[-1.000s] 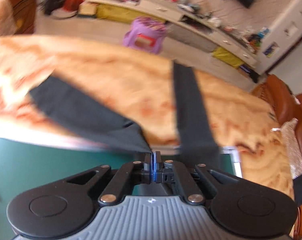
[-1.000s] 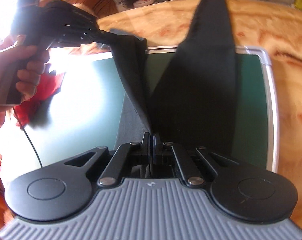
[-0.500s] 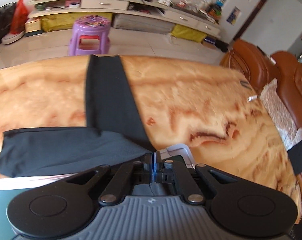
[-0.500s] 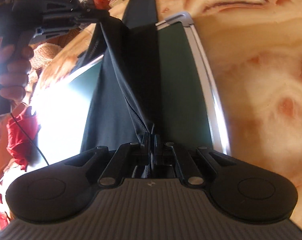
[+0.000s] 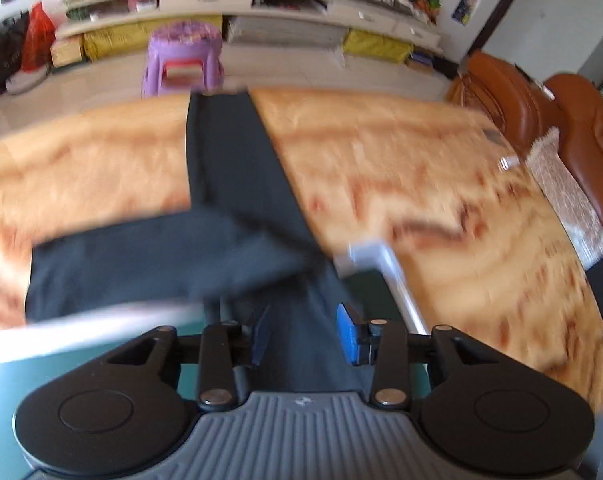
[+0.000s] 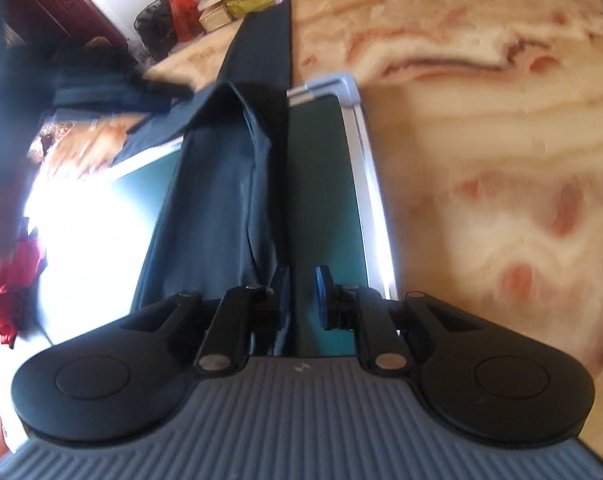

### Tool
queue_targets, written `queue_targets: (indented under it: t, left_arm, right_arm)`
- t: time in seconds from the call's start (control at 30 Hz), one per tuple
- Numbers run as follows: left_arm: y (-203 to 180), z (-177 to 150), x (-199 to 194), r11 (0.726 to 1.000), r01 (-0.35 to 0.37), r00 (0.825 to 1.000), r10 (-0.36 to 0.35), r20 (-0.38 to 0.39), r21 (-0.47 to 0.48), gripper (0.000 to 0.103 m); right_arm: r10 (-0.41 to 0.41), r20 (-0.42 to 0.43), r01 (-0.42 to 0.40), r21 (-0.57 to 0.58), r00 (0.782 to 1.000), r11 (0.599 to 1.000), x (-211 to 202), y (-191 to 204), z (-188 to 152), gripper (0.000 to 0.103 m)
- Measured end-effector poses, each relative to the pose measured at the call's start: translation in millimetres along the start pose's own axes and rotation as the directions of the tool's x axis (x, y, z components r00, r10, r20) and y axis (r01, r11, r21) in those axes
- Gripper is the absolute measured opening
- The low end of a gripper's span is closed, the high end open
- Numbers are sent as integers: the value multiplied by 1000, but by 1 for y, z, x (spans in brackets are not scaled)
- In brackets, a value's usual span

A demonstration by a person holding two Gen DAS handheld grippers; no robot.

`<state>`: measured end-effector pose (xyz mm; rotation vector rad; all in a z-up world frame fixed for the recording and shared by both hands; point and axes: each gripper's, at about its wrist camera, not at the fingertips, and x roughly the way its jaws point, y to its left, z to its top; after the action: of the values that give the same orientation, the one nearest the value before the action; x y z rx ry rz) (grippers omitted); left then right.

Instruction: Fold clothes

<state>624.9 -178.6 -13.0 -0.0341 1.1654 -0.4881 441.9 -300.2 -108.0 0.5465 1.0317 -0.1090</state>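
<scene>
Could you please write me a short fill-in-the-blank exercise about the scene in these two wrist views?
1. The dark garment lies partly on a green board with a ____ frame.
2. Beyond the table's far edge stands a plastic stool coloured ____.
3. The pads of the left tongs are coloured ____.
4. The right tongs stand with a gap between the pads, so they are ____.

Missing words: silver; purple; blue; open
</scene>
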Motion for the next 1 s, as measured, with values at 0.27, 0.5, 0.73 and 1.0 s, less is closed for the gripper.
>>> queue_targets:
  t: [0.27,0.5,0.73,1.0]
  left_arm:
    - [-9,-86,-12,993,108,985,-112,-129,-39,41]
    - [6,-129,-21,987,96,985,-113,-130,-128,41]
    - [51,-140,-46,971,35,995,-57,-87,-238,41]
    - [95,-156,-63,945,-11,998,-11,-66,-326,41]
  right_arm:
    - [73,49,-63,-190,996,980,28,47,94,30]
    - [165,-45,-161,-567,985,808,84,154,129,30]
    - [151,-177,-232,-744,973,626,157,252,104,30]
    - [58,-238,-205,-662,970,721,214,305,106,30]
